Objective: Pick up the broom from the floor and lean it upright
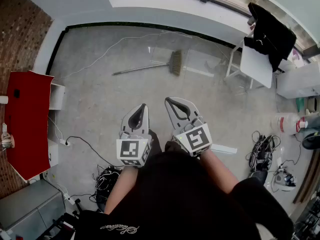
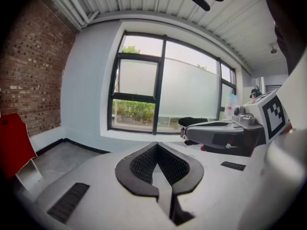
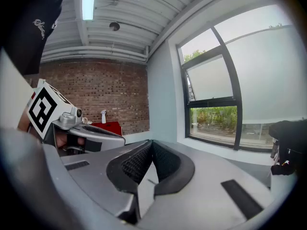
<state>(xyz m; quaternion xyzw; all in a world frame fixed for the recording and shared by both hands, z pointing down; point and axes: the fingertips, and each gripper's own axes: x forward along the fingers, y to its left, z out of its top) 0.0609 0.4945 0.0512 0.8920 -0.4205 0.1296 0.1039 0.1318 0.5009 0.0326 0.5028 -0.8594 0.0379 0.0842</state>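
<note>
The broom (image 1: pixel 150 67), where is it lying right now?

It is lying flat on the grey floor (image 1: pixel 100 104) in the upper middle of the head view. Its handle is pointing to the lower left and its bristle head to the right, close to the wall below the window (image 2: pixel 158 95).

Is either tool touching it?

No. Both are hovering in the centre of the frame, well apart from it. The left gripper (image 1: pixel 143 108) is sitting just left of centre and the right gripper (image 1: pixel 171 103) just beside it. Both are pointing up the frame, roughly towards the broom. The person's forearms are coming in from the bottom edge behind the marker cubes.

How are the jaws standing?

In the left gripper view the dark ribbed pads are pressing together at the tips, pinching nothing. The right gripper view is showing the same: jaws pressed together, empty.

What is sitting around the broom?

A white chair (image 1: pixel 256 66) is standing to the right of the bristles, in the upper right of the head view, with a black garment (image 1: pixel 272 34) hanging over it. A red table (image 1: pixel 27 124) is filling the left edge, next to a brick wall (image 1: pixel 20 29) in the upper left corner.
</note>
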